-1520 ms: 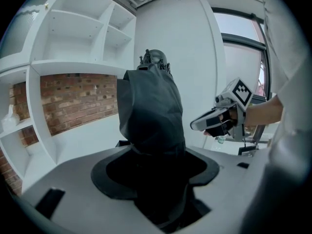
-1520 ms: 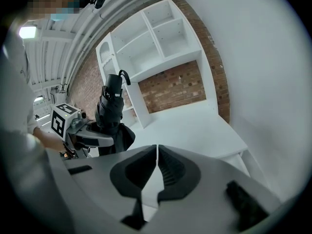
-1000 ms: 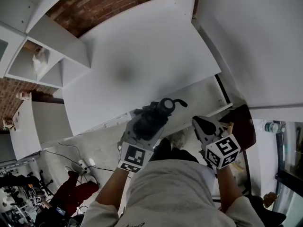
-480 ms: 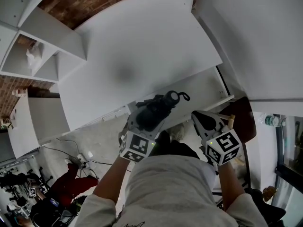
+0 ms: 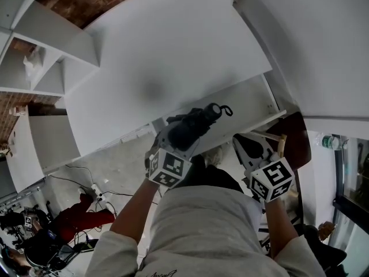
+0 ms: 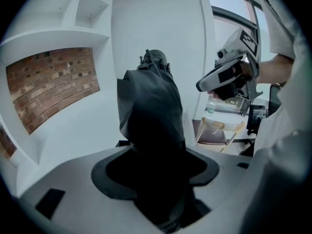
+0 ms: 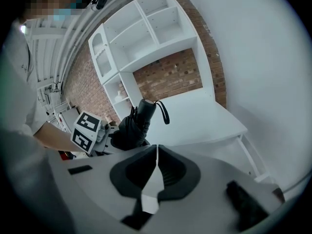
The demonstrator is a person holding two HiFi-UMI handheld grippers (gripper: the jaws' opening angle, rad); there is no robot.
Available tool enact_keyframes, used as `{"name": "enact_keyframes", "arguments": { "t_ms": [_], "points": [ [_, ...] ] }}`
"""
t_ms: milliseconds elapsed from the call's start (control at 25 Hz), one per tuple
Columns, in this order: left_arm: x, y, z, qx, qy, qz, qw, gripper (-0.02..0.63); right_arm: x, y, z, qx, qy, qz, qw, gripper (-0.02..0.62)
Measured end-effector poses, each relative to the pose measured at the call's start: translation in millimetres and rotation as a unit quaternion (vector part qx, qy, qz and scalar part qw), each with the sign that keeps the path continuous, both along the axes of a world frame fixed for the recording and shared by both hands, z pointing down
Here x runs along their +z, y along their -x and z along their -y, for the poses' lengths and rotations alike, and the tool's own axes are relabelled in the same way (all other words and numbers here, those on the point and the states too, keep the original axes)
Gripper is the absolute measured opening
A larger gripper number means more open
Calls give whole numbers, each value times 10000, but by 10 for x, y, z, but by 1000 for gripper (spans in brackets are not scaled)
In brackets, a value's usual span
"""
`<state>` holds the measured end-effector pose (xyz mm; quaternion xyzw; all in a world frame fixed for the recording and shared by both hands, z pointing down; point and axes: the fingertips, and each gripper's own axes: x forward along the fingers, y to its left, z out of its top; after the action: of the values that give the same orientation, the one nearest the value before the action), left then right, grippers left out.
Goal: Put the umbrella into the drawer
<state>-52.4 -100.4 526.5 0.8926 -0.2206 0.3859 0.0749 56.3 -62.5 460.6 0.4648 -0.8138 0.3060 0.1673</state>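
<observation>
Head view: a folded black umbrella (image 5: pixel 193 126) is held in the left gripper (image 5: pixel 177 138), handle and strap end pointed toward the white desk (image 5: pixel 173 56). Below the desk edge a pale strip is read as the drawer (image 5: pixel 242 105), pulled out. The umbrella is held above its near side, not yet in it. The right gripper (image 5: pixel 245 149) is held just beside the umbrella, apart from it.

Left gripper view: the jaws are clamped on the umbrella's bunched cloth, not on a hard part. The shaft runs straight out from them.

Right gripper view: the jaws are pressed together with nothing between them. The umbrella and strap are seen ahead, over the desk.

Risks, as judged:
- The hold is on soft fabric, so the umbrella could twist or slide when tipped downward.
- The loose strap could be caught on the desk edge.
- If the umbrella is lowered crosswise, its ends could be jammed against the drawer walls.
</observation>
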Motion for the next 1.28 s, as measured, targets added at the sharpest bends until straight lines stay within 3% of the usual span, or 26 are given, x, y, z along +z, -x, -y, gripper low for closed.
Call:
{"name": "enact_keyframes", "arguments": {
  "t_ms": [400, 1280],
  "points": [
    [352, -170, 52, 132, 291, 199, 9993, 282, 122, -114, 3, 159, 128, 22, 9998, 31],
    [1156, -361, 23, 649, 618, 1042, 9905, 283, 308, -260, 65, 346, 363, 60, 9987, 31]
  ]
}}
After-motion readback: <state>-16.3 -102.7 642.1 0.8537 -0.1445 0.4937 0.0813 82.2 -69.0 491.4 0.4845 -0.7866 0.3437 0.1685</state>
